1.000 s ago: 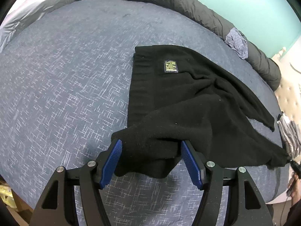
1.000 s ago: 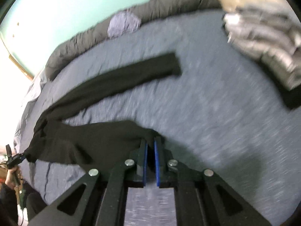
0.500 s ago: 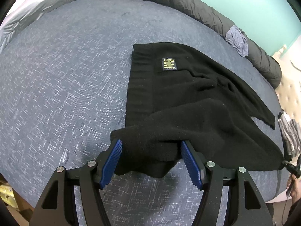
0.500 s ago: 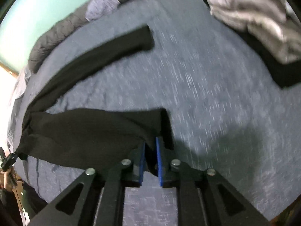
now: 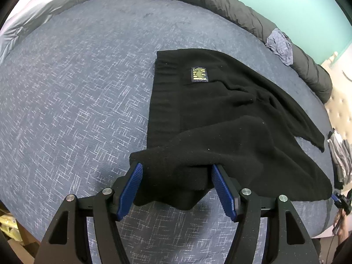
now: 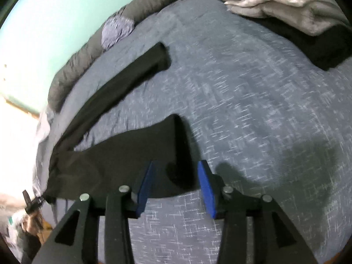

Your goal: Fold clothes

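Observation:
A black sweater (image 5: 220,118) with a small yellow label (image 5: 199,74) lies on the blue bed (image 5: 77,92). Its near edge is folded over. My left gripper (image 5: 176,171) is open, its blue pads on either side of a bunched fold of the sweater. In the right wrist view the sweater's body (image 6: 123,154) and one long sleeve (image 6: 123,74) lie spread out. My right gripper (image 6: 176,171) is open, and the sweater's corner lies between its pads.
A dark grey rolled duvet (image 5: 231,6) runs along the far edge with a small blue-grey cloth (image 5: 279,46) on it. A pale sheet (image 5: 44,6) is at far left. Folded grey and black garments (image 6: 297,11) lie at the right.
My right gripper has opened and let go of the sweater's corner, which now lies on the bed. The left gripper has stayed open around the fold.

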Demonstrator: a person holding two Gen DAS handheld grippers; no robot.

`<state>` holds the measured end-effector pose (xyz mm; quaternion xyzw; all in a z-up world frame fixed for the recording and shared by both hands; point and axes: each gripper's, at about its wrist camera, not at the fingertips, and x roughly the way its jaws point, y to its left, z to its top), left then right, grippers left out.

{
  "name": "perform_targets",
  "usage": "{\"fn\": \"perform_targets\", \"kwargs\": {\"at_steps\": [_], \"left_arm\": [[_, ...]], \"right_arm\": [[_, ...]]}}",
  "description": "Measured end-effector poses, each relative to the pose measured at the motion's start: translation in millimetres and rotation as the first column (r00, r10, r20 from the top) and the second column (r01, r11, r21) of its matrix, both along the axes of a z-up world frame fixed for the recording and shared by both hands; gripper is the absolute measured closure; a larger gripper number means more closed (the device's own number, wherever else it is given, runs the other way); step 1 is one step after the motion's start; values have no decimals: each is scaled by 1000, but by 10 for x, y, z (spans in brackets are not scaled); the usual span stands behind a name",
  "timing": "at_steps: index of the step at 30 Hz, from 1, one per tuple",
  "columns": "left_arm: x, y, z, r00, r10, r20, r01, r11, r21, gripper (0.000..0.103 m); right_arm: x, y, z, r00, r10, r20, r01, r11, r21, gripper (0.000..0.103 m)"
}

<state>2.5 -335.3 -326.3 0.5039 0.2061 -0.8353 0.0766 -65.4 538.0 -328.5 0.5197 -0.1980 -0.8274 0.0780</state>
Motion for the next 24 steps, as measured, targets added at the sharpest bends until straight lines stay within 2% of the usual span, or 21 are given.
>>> {"fn": "perform_targets", "kwargs": {"at_steps": [3,5,8,12,15,20,24], "left_arm": [[-1,-8,-2,1000,-4,1,4,1000,-3,34],[1,-11,-7,1000,-8,0,8,1000,-2,34],[0,-17,-11,1000,-15,-6,15,1000,1,37],[-8,-6,-25,999,-39,-2,39,999,-3,66],[11,-40,-25,1000,-31,-2,31,1000,-7,75],[92,-136,43,1000,-23,-17,23,1000,-2,81],[177,-169,27,999,-46,1,46,996,71,78]], "right_arm": [[-28,-69,-25,1000,21,-10,-20,1000,4,65],[-49,-120,-37,999,35,-15,-35,999,8,89],[-86,-209,-25,997,69,-20,-68,997,30,98],[-135,-221,85,997,57,-60,-52,996,79,99],[-171,-156,211,995,20,-98,-10,996,93,99],[-234,-145,289,994,-2,-110,17,991,135,100],[-247,-149,186,997,-21,-81,31,991,132,100]]}}
